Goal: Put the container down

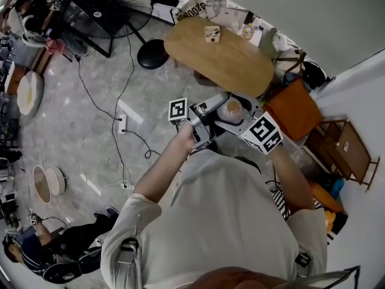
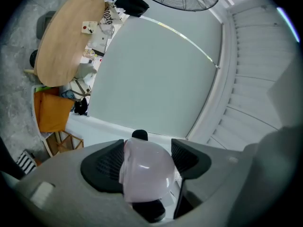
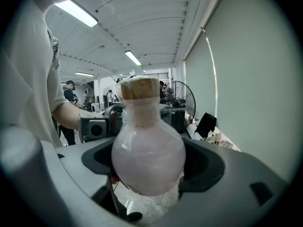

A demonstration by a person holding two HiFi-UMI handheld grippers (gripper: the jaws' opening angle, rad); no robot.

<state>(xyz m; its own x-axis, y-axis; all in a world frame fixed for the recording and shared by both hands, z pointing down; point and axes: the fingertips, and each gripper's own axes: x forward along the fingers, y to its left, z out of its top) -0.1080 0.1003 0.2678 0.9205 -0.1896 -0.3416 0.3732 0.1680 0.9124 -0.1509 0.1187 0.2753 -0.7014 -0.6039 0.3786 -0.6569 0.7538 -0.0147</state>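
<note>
The container (image 1: 231, 109) is a round, pale translucent flask with a cork stopper (image 3: 138, 89), held in the air in front of the person's chest. My left gripper (image 1: 218, 118) is shut on its bulb (image 2: 144, 171) from the left, with a black pad on each side of it. My right gripper (image 1: 242, 118) is shut on the same bulb (image 3: 147, 157) from the right, the cork pointing up. The left gripper's body (image 3: 97, 126) shows just behind the flask in the right gripper view.
An oval wooden table (image 1: 222, 56) stands just beyond the grippers, with a small box (image 1: 212, 34) and clutter at its far edge. An orange chair (image 1: 295, 110) is at the right, a black stool (image 1: 153, 54) and a floor fan (image 1: 108, 11) at the left. Cables cross the floor.
</note>
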